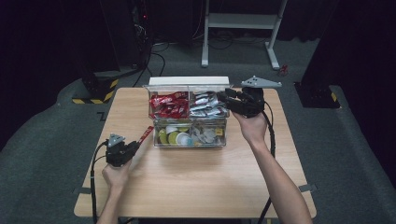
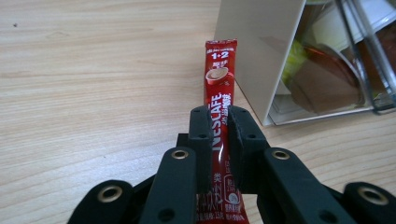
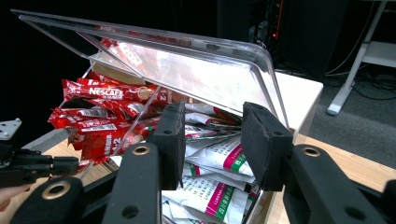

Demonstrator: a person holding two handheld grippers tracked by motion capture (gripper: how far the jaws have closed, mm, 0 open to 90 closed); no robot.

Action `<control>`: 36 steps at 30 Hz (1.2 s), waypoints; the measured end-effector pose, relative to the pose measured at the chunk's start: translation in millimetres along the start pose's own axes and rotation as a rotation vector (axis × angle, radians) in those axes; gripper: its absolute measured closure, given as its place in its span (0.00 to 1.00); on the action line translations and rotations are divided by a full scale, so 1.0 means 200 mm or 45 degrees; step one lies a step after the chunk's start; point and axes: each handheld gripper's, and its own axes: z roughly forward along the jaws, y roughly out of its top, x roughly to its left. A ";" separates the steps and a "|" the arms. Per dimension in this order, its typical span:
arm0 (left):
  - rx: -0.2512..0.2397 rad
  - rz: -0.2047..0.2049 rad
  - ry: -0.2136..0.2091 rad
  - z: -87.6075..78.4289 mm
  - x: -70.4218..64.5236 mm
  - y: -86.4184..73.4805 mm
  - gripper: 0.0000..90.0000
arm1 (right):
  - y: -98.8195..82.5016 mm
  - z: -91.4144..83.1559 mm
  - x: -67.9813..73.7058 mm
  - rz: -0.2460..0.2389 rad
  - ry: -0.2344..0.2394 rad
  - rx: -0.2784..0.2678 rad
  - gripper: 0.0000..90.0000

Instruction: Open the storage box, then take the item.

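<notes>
Wooden table (image 1: 196,186) | left gripper (image 2: 217,122) clamps one red coffee stick (image 2: 220,93), outside organizer box (image 1: 154,116) | right gripper (image 3: 212,135) nearly closed, empty, by raised lid (image 3: 205,70) | stick not yet stowed

Each hand carried a matte black two-jaw gripper. The left gripper (image 1: 134,146) bore a small grey three-cornered plate on top; the right gripper (image 1: 223,96) bore a larger one. Jaw links showed brass-ringed pivot holes and small black screws. Rectangular black pads faced the jaws. A black cable trailed from each unit. Both forearms were sleeveless
</notes>
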 end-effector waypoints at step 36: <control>0.110 0.036 0.004 0.10 -0.04 -0.08 0.89 | 0.00 0.01 0.00 0.013 0.008 0.012 0.67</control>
